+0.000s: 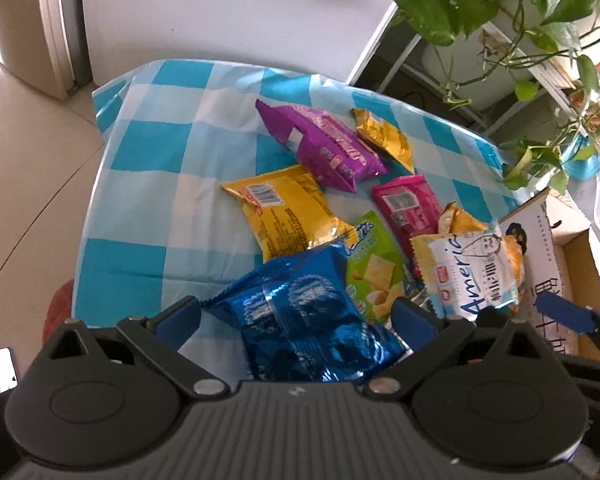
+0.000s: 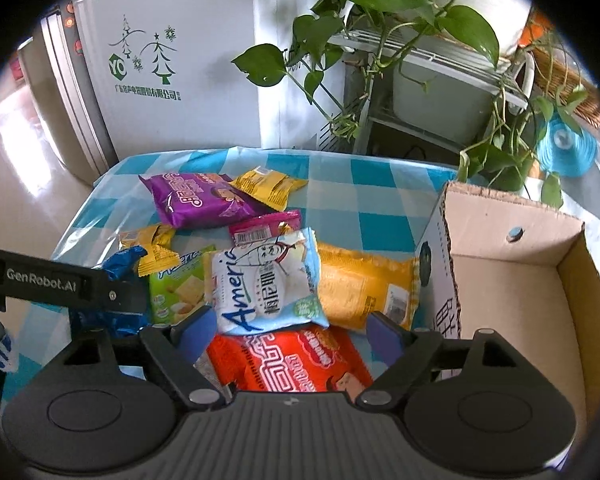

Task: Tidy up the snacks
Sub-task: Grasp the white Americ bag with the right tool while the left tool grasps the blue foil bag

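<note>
Packet crosswise between tool fingers

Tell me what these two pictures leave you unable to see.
- Left wrist view: the near end of the blue packet is hidden by the left hand-held gripper.
- Right wrist view: the orange-red packet is cut off below by the right hand-held gripper.
- Right wrist view: the cardboard box floor runs out of frame.
- Barcode print is too small.

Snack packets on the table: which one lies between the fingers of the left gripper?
The blue foil packet. It alone sits between the left gripper fingers; the green packet lies beside it.
</note>
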`<state>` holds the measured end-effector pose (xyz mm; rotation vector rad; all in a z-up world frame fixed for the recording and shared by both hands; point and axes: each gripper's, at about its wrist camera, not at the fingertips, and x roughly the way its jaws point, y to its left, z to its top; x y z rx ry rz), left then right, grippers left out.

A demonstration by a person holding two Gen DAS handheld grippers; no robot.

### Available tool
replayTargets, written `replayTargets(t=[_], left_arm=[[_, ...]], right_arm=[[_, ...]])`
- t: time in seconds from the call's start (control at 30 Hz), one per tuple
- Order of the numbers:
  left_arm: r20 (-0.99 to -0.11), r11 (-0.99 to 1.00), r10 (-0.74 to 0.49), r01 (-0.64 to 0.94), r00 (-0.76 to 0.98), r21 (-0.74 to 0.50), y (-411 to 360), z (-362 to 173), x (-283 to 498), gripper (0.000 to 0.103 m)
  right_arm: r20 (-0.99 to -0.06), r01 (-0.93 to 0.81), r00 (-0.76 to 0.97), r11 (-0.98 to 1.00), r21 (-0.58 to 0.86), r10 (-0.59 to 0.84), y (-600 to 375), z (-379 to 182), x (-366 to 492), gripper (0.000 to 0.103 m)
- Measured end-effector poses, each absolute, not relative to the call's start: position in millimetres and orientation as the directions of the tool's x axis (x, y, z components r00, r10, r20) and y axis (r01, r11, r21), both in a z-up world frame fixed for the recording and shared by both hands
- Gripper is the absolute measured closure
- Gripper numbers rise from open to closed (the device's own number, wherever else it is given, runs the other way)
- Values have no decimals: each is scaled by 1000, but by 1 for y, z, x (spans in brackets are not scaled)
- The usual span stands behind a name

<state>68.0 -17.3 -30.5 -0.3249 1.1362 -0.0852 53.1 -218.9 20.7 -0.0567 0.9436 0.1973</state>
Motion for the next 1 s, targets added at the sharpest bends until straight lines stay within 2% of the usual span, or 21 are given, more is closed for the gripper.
replayTargets(t=[0.2,0.43,0.63,0.87,0.97,1.0], left_arm=[[-876,958,-220,-73,429,-276,-19,-33,63,4],[-873,965,-182,-91,453,-248,0,-29,57,11],[-868,961,-191,-94,459,-261,10,-29,53,11],[-888,972,-183,-58,423,-227,-3,-38,52,9],[-892,980,-164,-31,422,-195,-11,-41,51,6],[-893,984,-151,-22,423,-177,-14,-41,51,6]], right_arm=[[-814,-216,559,976,41,158,-217,16,62,19],[-821,-208,548,977,51,159,-214,9,73,19],[-831,-200,534,978,57,158,-206,2,79,14],[-848,-177,517,984,26,115,-197,-7,85,13],[-847,-176,520,984,21,111,-195,-7,84,19],[-847,-176,520,984,22,112,-195,-7,84,24]])
